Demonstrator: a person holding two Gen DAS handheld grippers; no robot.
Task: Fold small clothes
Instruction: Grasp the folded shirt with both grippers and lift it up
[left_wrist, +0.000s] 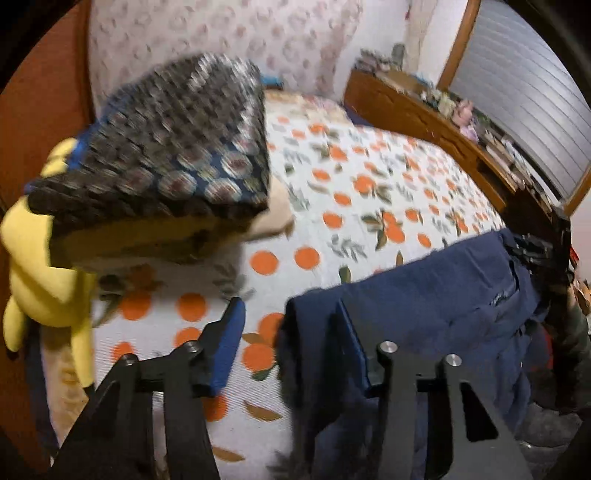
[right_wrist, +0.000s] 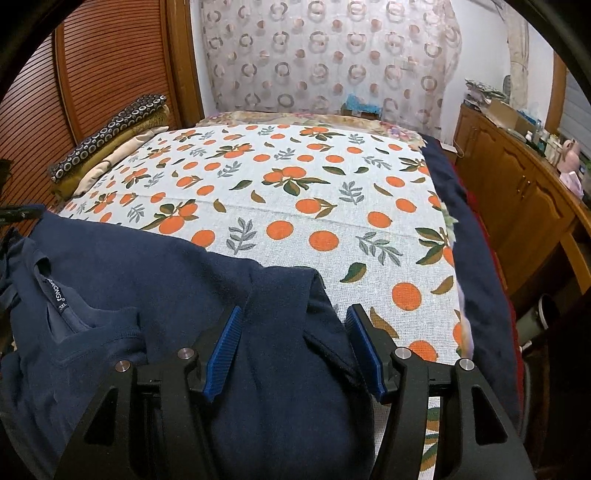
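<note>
My left view is blurred; my right view is sharp, so each gives me different things.

Only the right view shows the navy top (right_wrist: 147, 266) plainly. It lies at the near edge of the bed, on the bedspread (right_wrist: 295, 177) printed with oranges, its neck opening to the left with a white-lettered label (right_wrist: 57, 295) inside. My right fingers (right_wrist: 223, 347) stand fairly wide, one on each side of a raised fold of the top. The fold lies loose between them and I see no pinch on it.

Only the left view shows a yellow soft toy (left_wrist: 40, 266) at the bed's left edge, and a window blind (left_wrist: 524, 92) at the far right. There the navy top (left_wrist: 424, 295) fills the lower right. My left fingers (left_wrist: 225, 339) are about half apart. The top's edge hangs beside the right-hand one, and bare bedspread shows between that edge and the other, so nothing is gripped.

Both views show the pile of folded clothes (right_wrist: 110, 140) on the bed's far left, a dark ring-patterned piece on top; in the left view this pile (left_wrist: 166, 155) looms close and smeared.

On the wooden cabinet (right_wrist: 517, 177) at the right stands an open cardboard box (right_wrist: 502, 110); I cannot tell what is in it
</note>
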